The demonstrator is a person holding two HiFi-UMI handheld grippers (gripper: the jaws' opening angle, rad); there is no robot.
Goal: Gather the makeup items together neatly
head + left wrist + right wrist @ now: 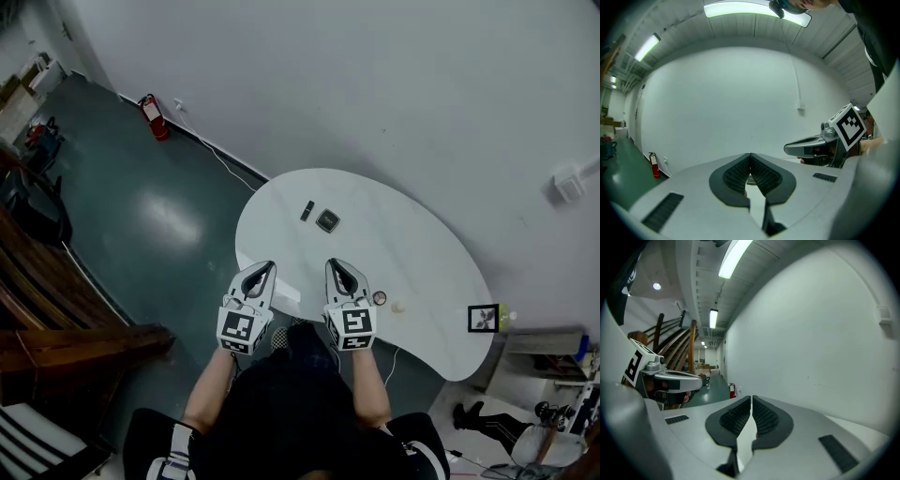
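Left gripper (266,269) and right gripper (335,265) sit side by side over the near edge of the table (412,244). Both have jaws pressed together, holding nothing. The compact (327,221) and dark stick (307,211) lie just beside each other mid-table, ahead of both grippers and apart from them. A small round pot (379,297) and pale ball (398,307) lie just right of the right gripper. A framed picture (484,319) stands at the table's right end. A fire extinguisher (155,117) stands by the wall.

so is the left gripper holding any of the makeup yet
No, the left gripper has its jaws shut together with nothing between them, and the square compact lies on the white table ahead of it.
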